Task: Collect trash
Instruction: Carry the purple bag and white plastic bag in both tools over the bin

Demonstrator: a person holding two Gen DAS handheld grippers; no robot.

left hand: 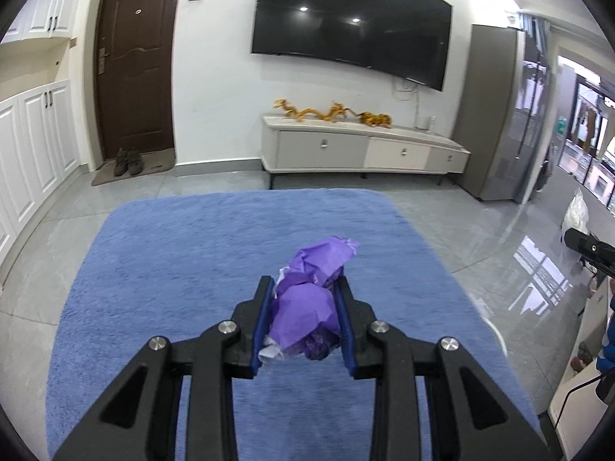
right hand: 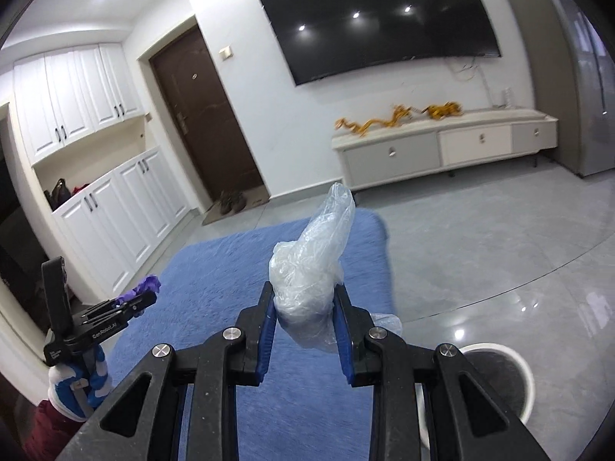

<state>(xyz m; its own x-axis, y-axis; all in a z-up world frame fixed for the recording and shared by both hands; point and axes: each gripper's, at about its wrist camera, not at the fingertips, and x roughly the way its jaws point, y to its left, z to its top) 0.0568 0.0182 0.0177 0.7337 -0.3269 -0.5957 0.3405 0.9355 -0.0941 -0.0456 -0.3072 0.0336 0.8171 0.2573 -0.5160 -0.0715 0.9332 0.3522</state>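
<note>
White bin sits on the floor at near right of the right wrist view, just beside the blue rug; its rim is cut off by the right tool and the frame edge, and the inside reads dark, contents can't be made out. Right tool is clamped on a crumpled clear plastic bag, pads pressed into its lower part, top of the bag sticking up past the tips; a loose flap of it hangs below and to the right of the fingers. Left tool is clamped on a wad of purple paper, w/ a bit of white paper showing at the wad's near left edge; wad bulges out beyond the tips, held above the rug. In the right wrist view the left tool shows at near left, seen side-on, purple wad poking from its tip, gloved hand partly cut off below it. In the left wrist view only a black corner of the right tool shows at the far right edge, w/ a pale bit of plastic above it, too small to tell more. TV on far wall, low cabinet under it, brown door at far left.
</note>
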